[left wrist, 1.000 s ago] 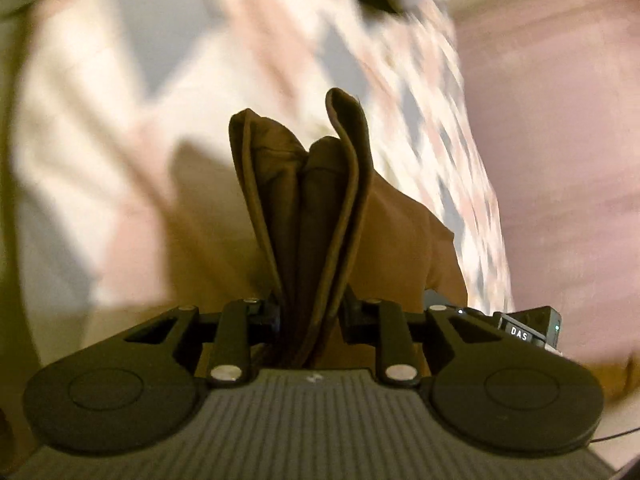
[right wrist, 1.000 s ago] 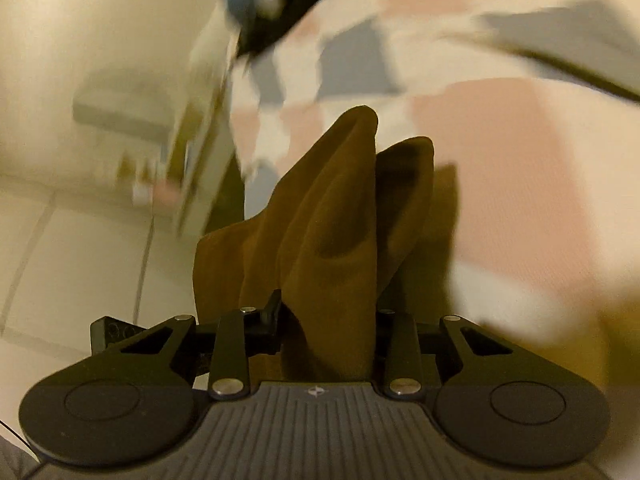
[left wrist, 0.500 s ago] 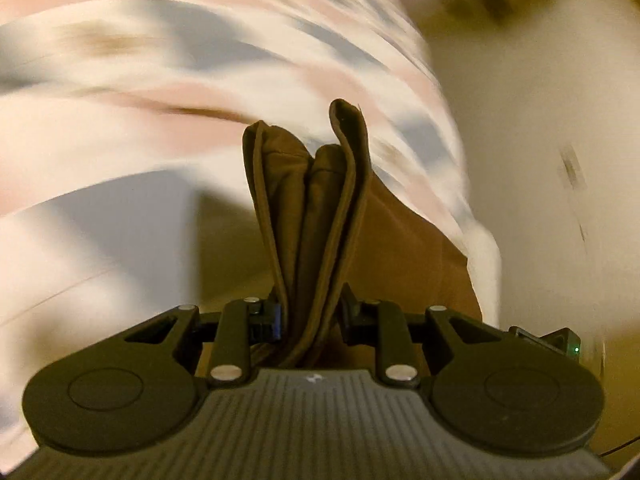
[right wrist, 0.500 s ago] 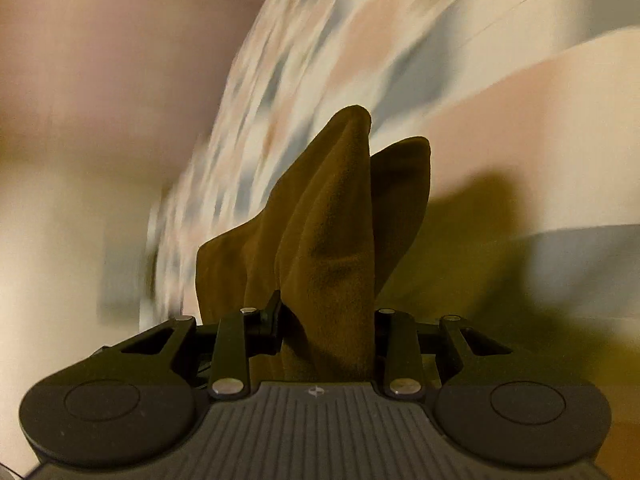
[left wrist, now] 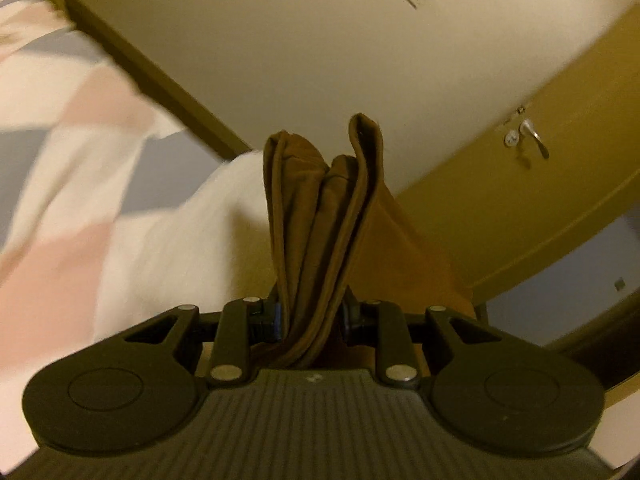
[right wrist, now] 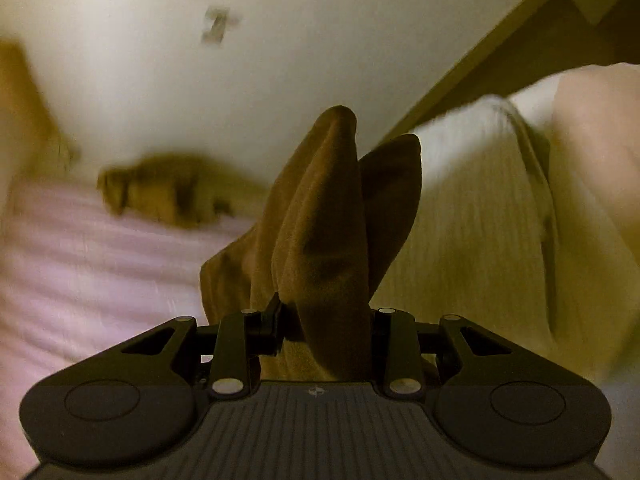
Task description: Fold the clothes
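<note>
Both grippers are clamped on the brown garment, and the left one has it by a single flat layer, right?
Not quite. Both are clamped on the brown garment, but the left gripper holds a bunched stack of several folded layers with hemmed edges, not one flat layer, as the left wrist view shows. The right gripper also pinches bunched fabric.

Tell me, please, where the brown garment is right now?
The brown garment is pinched in both grippers, standing up centre-frame between the left gripper fingers and the right gripper fingers.
</note>
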The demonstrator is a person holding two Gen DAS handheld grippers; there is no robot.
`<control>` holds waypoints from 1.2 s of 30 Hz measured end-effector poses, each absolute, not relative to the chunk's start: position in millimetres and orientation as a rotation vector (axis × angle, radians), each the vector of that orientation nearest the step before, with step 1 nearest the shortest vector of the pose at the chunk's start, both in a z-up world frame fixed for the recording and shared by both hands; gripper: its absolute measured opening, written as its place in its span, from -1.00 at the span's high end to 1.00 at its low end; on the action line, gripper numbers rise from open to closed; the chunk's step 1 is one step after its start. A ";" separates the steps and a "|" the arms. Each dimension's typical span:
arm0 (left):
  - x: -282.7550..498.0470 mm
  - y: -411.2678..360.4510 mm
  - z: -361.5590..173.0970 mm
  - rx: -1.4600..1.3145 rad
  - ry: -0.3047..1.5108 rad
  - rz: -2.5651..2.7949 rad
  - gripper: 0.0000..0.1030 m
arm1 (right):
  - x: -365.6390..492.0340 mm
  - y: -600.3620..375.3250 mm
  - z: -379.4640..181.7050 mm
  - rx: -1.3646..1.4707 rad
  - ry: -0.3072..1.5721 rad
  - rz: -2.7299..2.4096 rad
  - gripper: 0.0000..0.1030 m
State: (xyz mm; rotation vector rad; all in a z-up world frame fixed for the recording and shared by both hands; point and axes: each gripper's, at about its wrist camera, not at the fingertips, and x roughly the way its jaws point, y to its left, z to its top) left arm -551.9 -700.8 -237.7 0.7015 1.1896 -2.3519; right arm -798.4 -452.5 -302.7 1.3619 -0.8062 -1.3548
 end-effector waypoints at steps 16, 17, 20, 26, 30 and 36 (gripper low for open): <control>-633.2 -825.5 -317.7 0.986 1.191 -2.399 0.39 | -857.6 -513.9 -406.8 1.431 -0.948 -1.498 0.16; -628.1 -827.3 -317.3 0.974 1.187 -2.396 0.36 | -860.5 -513.2 -406.0 1.433 -0.925 -1.506 0.12; -610.9 -827.3 -300.1 0.921 1.087 -2.384 0.40 | -860.1 -492.5 -376.9 1.394 -0.818 -1.613 -0.10; -599.9 -770.4 -239.4 0.703 0.582 -2.489 0.54 | -816.1 -479.0 -296.9 0.916 -0.362 -2.036 -0.16; -607.5 -727.1 -256.5 0.681 0.312 -2.576 0.60 | -755.4 -511.4 -296.0 0.629 -0.089 -2.004 -0.13; -592.8 -725.4 -339.5 0.751 0.253 -2.454 0.44 | -700.7 -537.7 -364.7 0.486 0.212 -2.043 -0.04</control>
